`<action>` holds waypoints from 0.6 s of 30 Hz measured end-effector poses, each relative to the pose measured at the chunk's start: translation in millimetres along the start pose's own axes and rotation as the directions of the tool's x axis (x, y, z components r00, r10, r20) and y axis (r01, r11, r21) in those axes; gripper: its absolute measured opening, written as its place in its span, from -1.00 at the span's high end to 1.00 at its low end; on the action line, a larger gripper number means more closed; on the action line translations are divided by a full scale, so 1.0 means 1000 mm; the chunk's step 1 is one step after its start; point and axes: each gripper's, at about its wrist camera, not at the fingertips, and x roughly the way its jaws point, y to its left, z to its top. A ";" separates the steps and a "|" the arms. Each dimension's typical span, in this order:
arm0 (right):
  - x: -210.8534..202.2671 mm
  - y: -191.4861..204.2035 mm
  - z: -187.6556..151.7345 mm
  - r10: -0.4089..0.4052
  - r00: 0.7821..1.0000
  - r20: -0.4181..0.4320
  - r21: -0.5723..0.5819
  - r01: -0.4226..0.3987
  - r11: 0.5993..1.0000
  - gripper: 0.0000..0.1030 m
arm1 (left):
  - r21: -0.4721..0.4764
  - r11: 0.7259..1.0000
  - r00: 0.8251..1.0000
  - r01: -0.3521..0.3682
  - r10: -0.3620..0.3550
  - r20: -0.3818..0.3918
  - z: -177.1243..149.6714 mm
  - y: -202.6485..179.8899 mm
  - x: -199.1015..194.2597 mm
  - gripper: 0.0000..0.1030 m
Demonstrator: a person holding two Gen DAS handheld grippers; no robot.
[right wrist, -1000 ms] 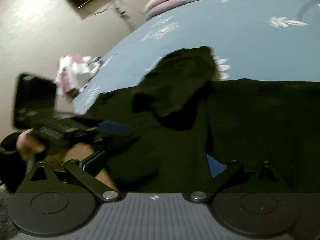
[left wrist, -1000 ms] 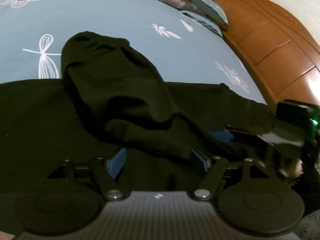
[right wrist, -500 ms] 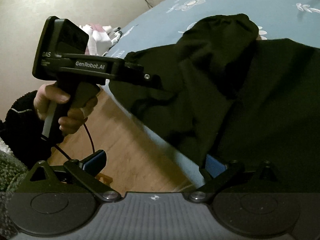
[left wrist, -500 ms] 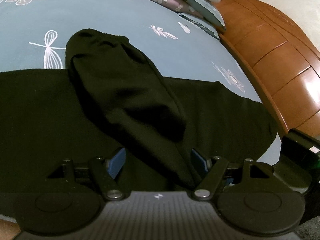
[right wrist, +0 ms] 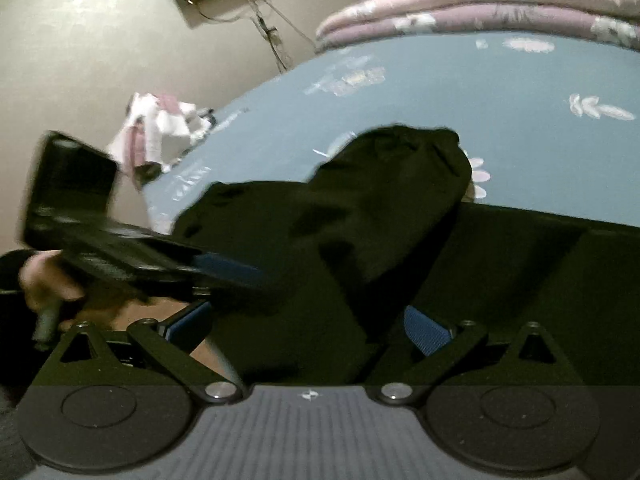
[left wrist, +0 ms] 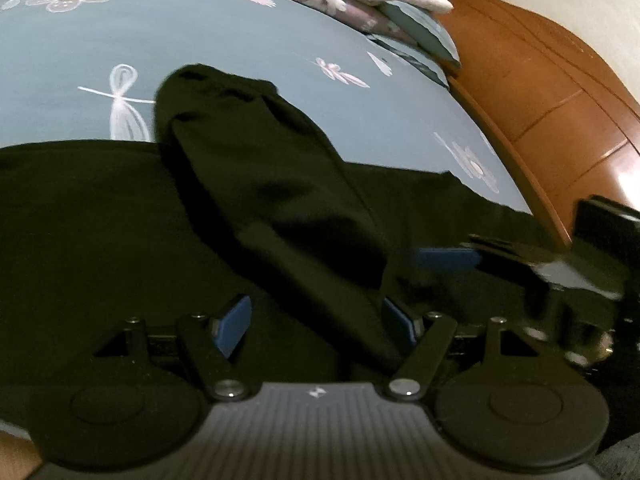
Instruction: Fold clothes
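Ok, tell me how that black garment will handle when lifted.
The black garment will probably be floppy: its sleeve lies draped in soft folds over the body. It looks thick, so likely weighty. Spread flat on the blue bedsheet, it should sag from any single grip.

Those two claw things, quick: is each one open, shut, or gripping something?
Left gripper: jaws spread wide, open, black garment lying between the pads, not pinched.
Right gripper: also open, same garment between its pads.
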 end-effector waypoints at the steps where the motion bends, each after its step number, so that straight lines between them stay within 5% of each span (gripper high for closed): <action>1: 0.010 -0.005 0.001 0.000 1.000 -0.010 0.007 0.000 1.000 -1.00 | -0.014 1.000 1.000 -0.004 0.004 0.006 0.002 0.004 -0.002 -0.40; 15: 0.050 0.062 0.003 0.222 0.972 -0.074 -0.121 -0.230 0.966 -1.00 | -0.106 0.994 0.998 -0.009 0.016 0.061 0.026 0.038 -0.015 -0.40; 18: 0.054 0.066 -0.006 0.178 0.978 -0.108 -0.128 -0.191 0.973 -1.00 | -0.105 0.994 0.999 0.003 0.001 0.042 0.028 0.041 -0.006 -0.40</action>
